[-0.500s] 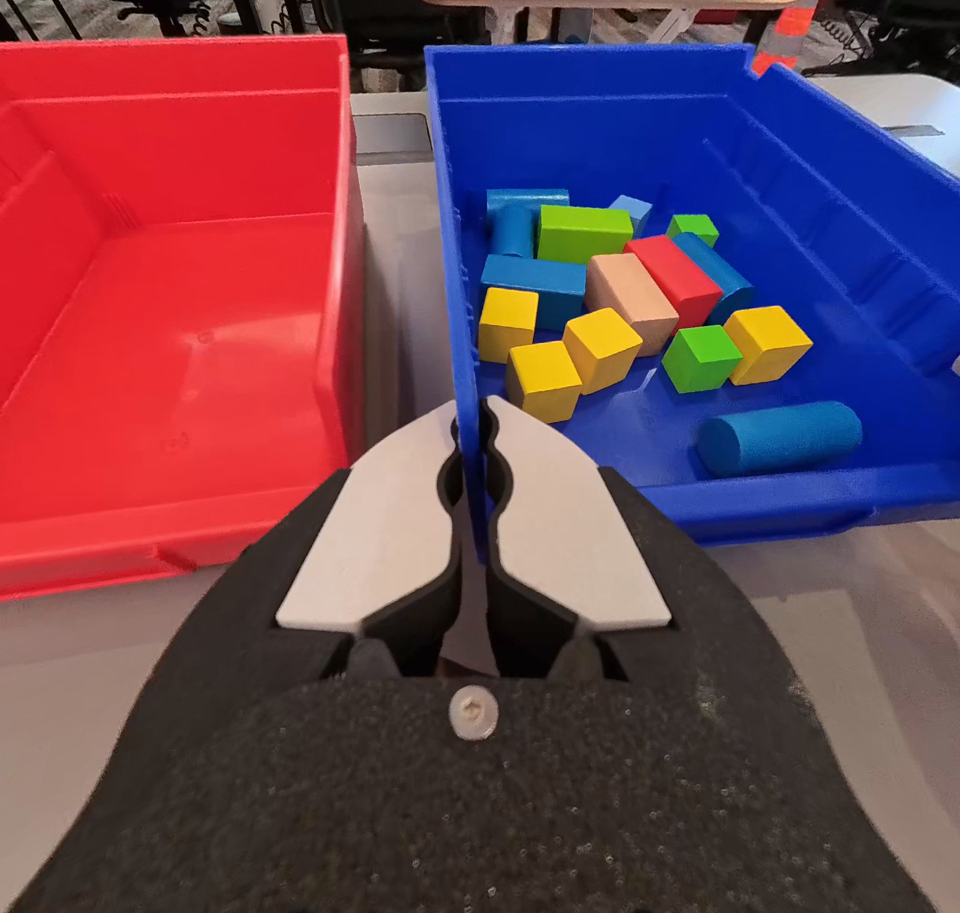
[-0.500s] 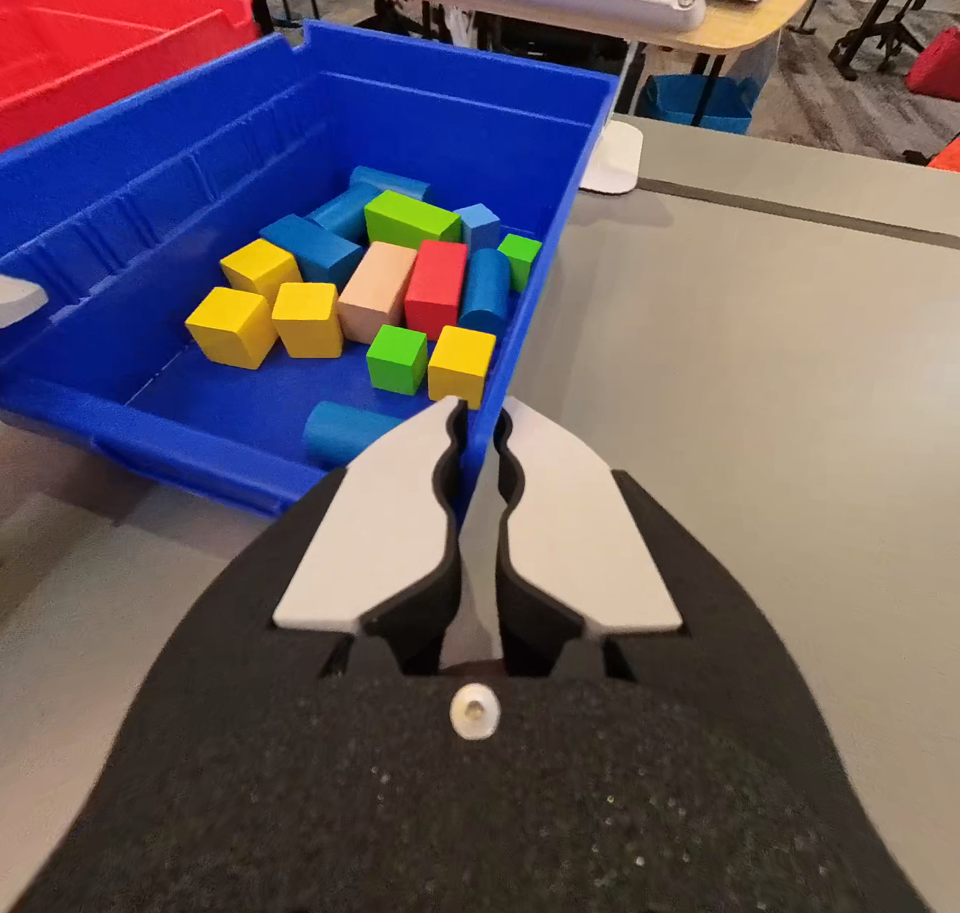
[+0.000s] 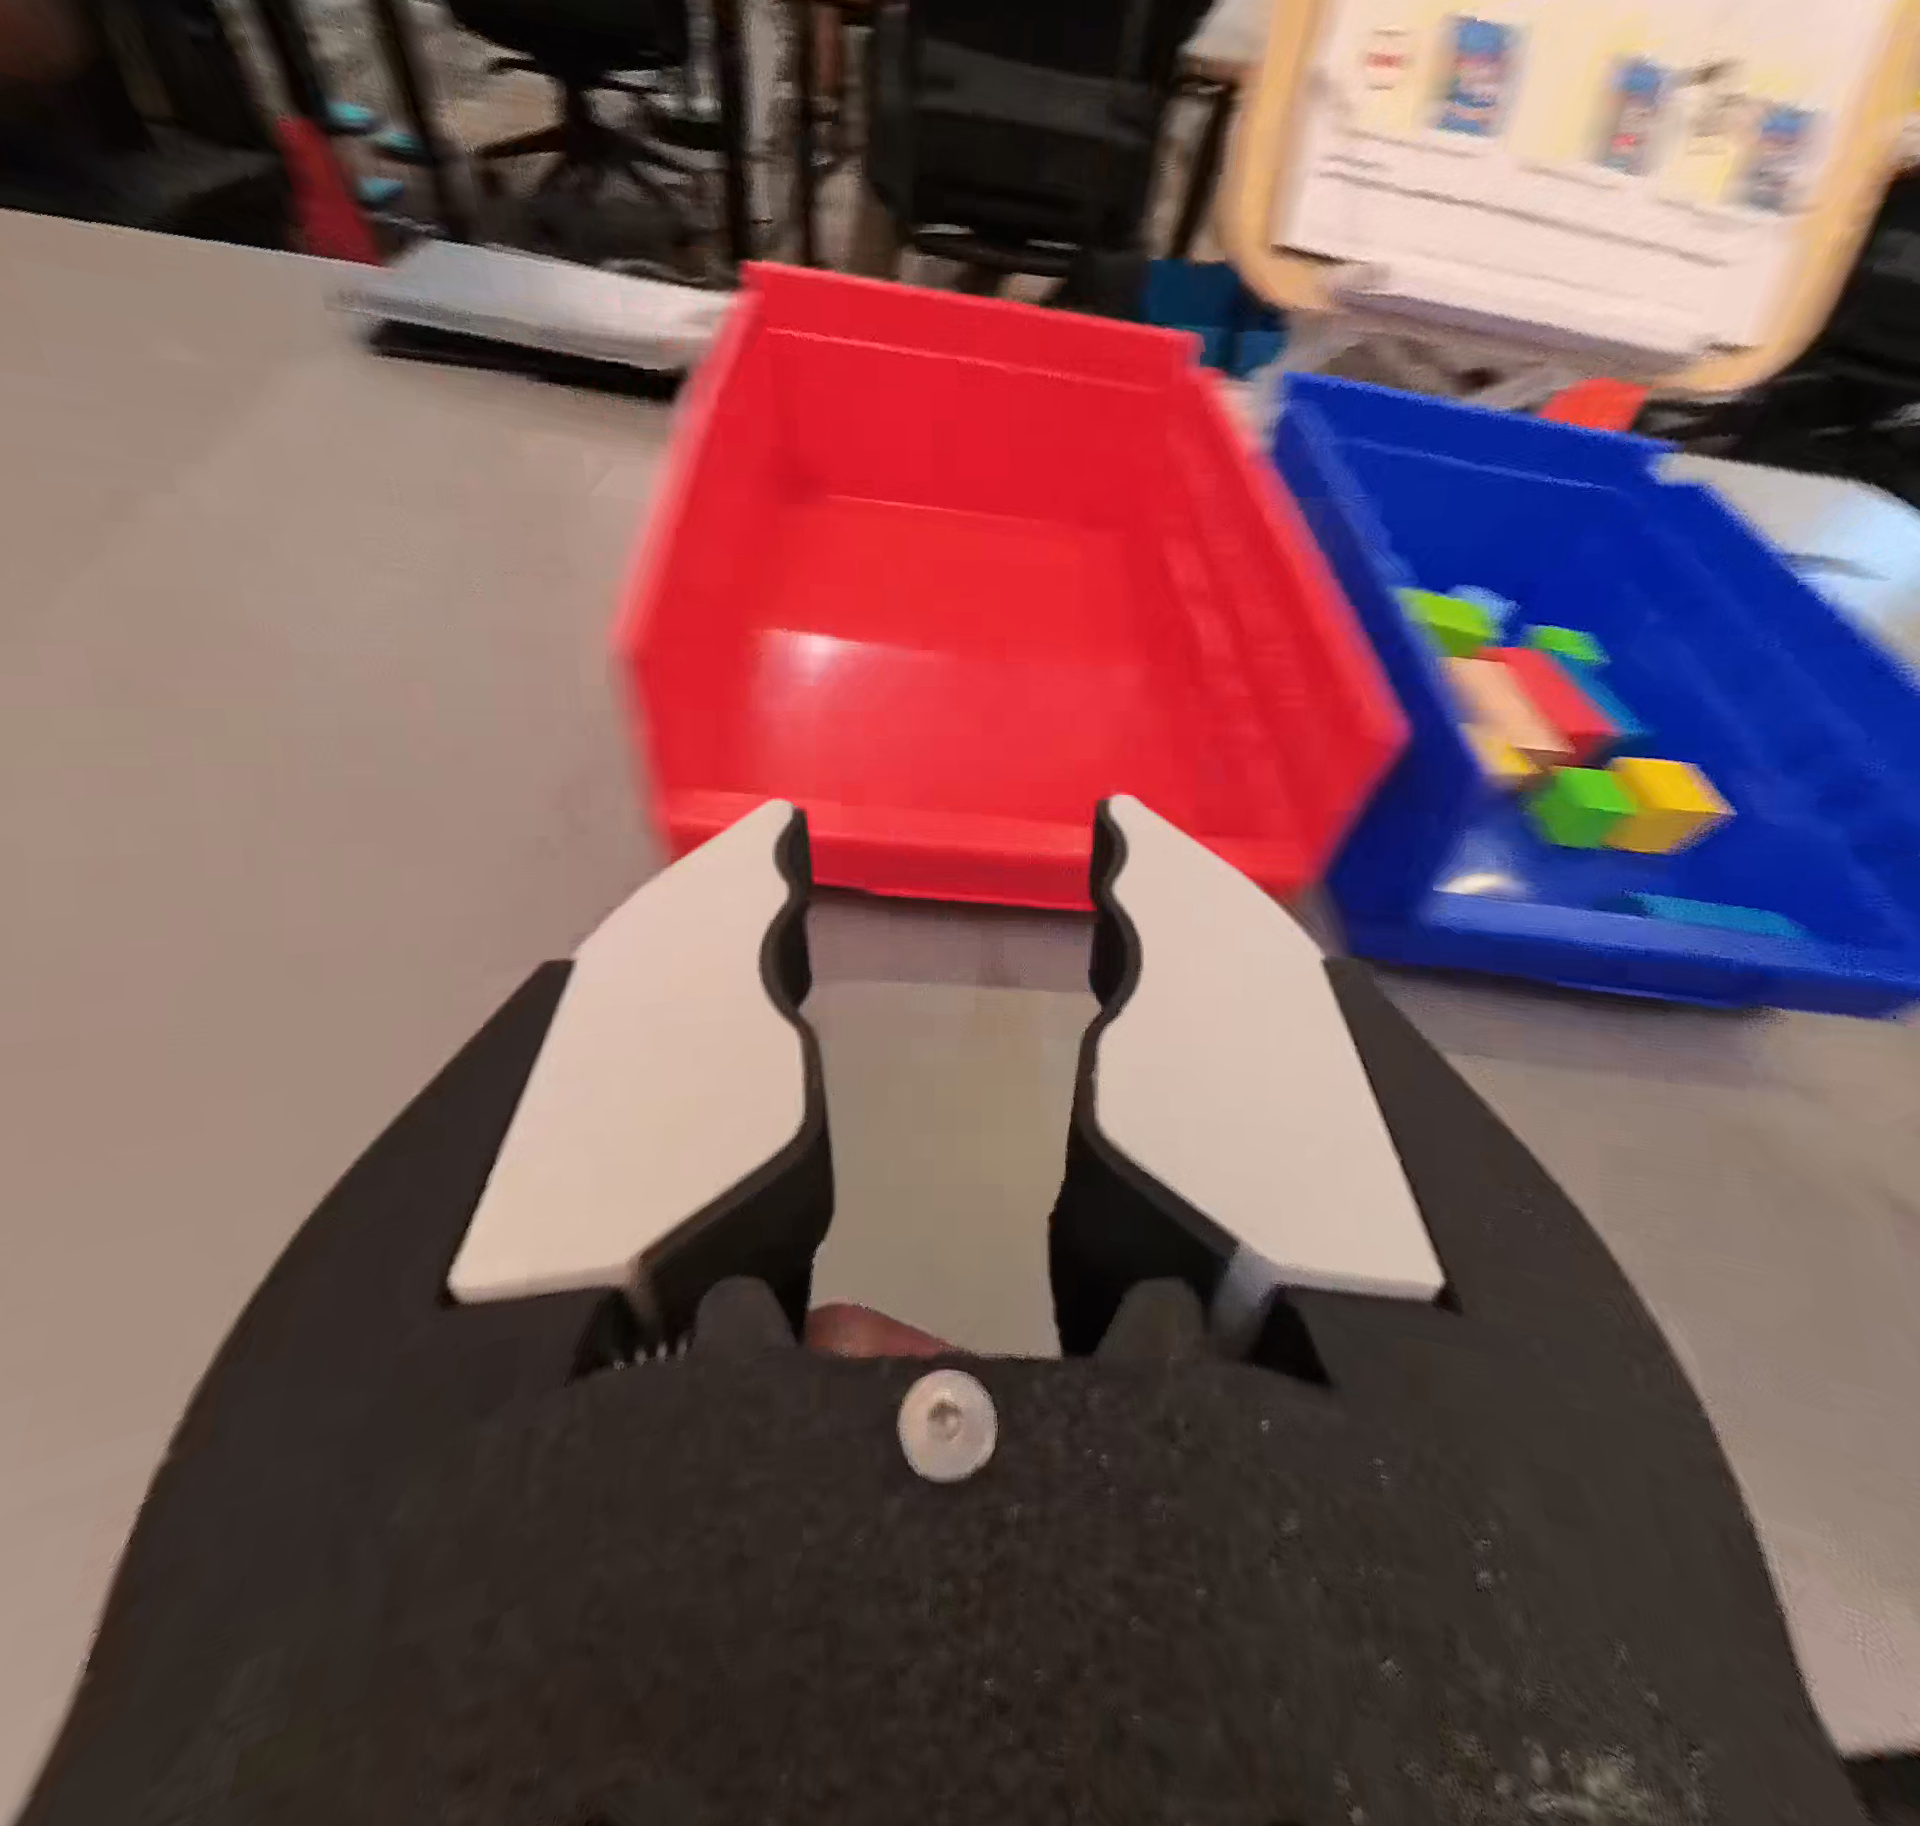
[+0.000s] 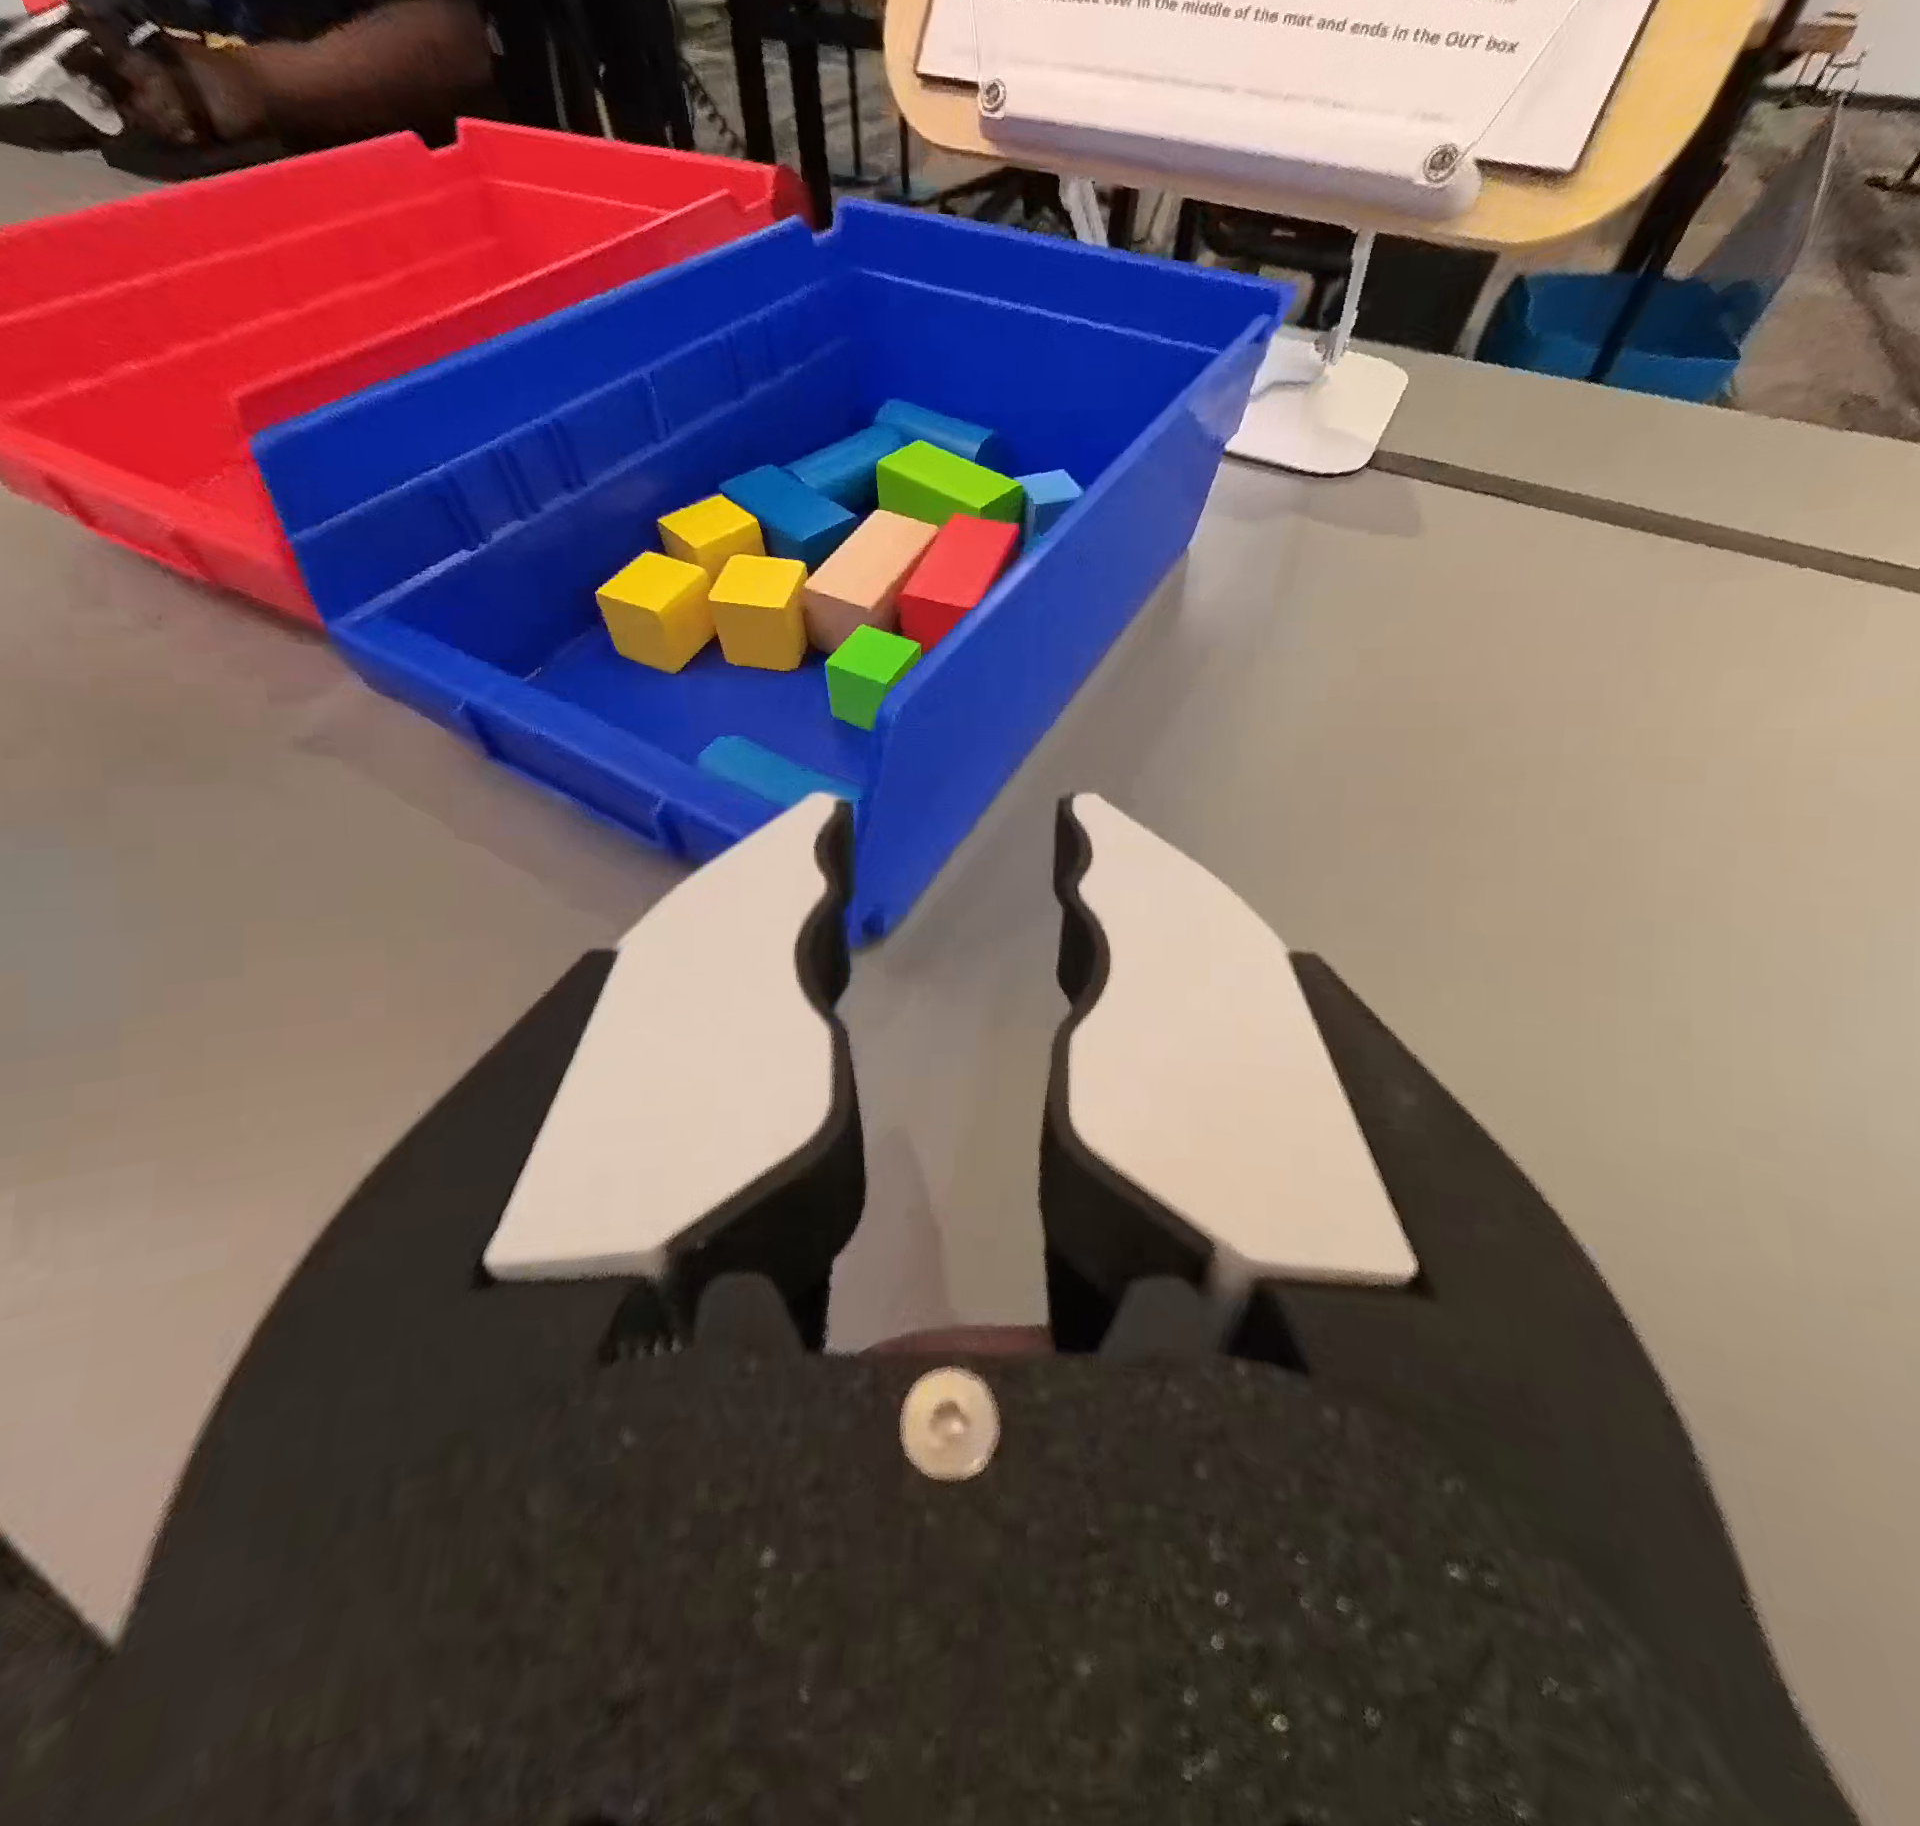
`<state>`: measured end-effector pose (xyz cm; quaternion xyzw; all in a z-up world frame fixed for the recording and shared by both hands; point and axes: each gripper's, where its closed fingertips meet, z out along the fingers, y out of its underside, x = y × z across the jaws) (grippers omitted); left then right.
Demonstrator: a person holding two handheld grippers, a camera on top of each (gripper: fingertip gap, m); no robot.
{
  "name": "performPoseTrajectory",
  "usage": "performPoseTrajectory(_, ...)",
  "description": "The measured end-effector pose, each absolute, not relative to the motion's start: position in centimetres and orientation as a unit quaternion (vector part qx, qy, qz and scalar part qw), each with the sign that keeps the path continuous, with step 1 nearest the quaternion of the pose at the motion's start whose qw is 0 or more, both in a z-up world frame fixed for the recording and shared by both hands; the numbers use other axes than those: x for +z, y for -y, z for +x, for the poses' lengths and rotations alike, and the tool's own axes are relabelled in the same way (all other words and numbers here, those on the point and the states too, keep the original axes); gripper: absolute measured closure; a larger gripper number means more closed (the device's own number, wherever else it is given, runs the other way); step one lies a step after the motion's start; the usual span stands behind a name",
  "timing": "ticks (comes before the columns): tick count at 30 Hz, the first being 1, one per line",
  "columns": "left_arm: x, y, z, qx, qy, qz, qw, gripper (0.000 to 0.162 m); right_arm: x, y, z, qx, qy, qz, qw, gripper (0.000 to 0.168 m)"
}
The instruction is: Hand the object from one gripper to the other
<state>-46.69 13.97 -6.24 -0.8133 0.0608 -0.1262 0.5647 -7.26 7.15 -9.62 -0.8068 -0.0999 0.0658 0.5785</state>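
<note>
A blue bin [image 4: 1039,633] holds several coloured wooden blocks: yellow cubes [image 4: 655,607], a green cube [image 4: 868,670], a red block [image 4: 956,571], a tan block [image 4: 868,571] and blue pieces. It also shows blurred in the left wrist view [image 3: 1766,696]. A red bin [image 3: 966,633] stands to its left, with nothing in it. My left gripper [image 3: 945,826] is open and empty, just short of the red bin's front wall. My right gripper [image 4: 951,820] is open and empty, at the blue bin's near right corner.
The bins rest on a grey table [image 4: 1507,737]. A board with a printed sheet on a white stand [image 4: 1320,405] rises behind the blue bin. A person in dark clothing [image 4: 343,0] and chairs are behind the table.
Both grippers have opened from shut. Both have pulled back and risen from the bins. The left one has swung left and now faces the red bin.
</note>
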Motion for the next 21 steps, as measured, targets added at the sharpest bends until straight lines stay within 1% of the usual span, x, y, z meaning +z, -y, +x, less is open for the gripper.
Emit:
performPoseTrajectory(3, -8.7, -17.8, -53.2, -0.048, -0.064, -0.842, 0.534, 0.103, -9.8, -5.2, -9.0, 0.092, 0.109, -0.801, 0.582, 0.132)
performPoseTrajectory(4, -9.9, -19.1, -53.8, -0.048, -0.071, -0.853, 0.516, 0.097, -9.8, -4.8, -10.0, 0.105, 0.115, -0.799, 0.581, 0.132)
performPoseTrajectory(5, -10.7, -20.3, -53.5, -0.067, -0.081, -0.859, 0.501, 0.096, -9.8, -4.4, -11.1, 0.117, 0.122, -0.797, 0.580, 0.132)
performPoseTrajectory(7, -11.5, -22.4, -52.0, -0.100, -0.102, -0.860, 0.490, 0.096, -9.8, -3.7, -13.3, 0.133, 0.141, -0.795, 0.575, 0.132)
performPoseTrajectory(9, -12.2, -24.1, -50.6, -0.096, -0.125, -0.860, 0.485, 0.105, -9.9, -3.2, -15.4, 0.142, 0.160, -0.792, 0.571, 0.132)
performPoseTrajectory(10, -12.7, -24.8, -50.1, -0.088, -0.133, -0.862, 0.481, 0.115, -10.0, -2.9, -16.5, 0.146, 0.172, -0.792, 0.567, 0.132)
performPoseTrajectory(12, -13.6, -25.4, -49.5, -0.087, -0.141, -0.867, 0.471, 0.149, -10.3, -2.6, -18.6, 0.150, 0.195, -0.795, 0.555, 0.132)
performPoseTrajectory(14, -13.7, -25.4, -49.7, -0.092, -0.124, -0.865, 0.477, 0.159, -10.7, -2.5, -20.6, 0.152, 0.216, -0.794, 0.548, 0.132)
performPoseTrajectory(18, -13.8, -22.9, -51.3, -0.079, -0.081, -0.871, 0.477, 0.160, -11.9, -3.7, -25.0, 0.165, 0.242, -0.797, 0.529, 0.128)
performPoseTrajectory(21, -13.8, -19.0, -52.2, -0.059, -0.056, -0.872, 0.483, 0.160, -12.8, -6.4, -28.5, 0.170, 0.230, -0.804, 0.521, 0.125)
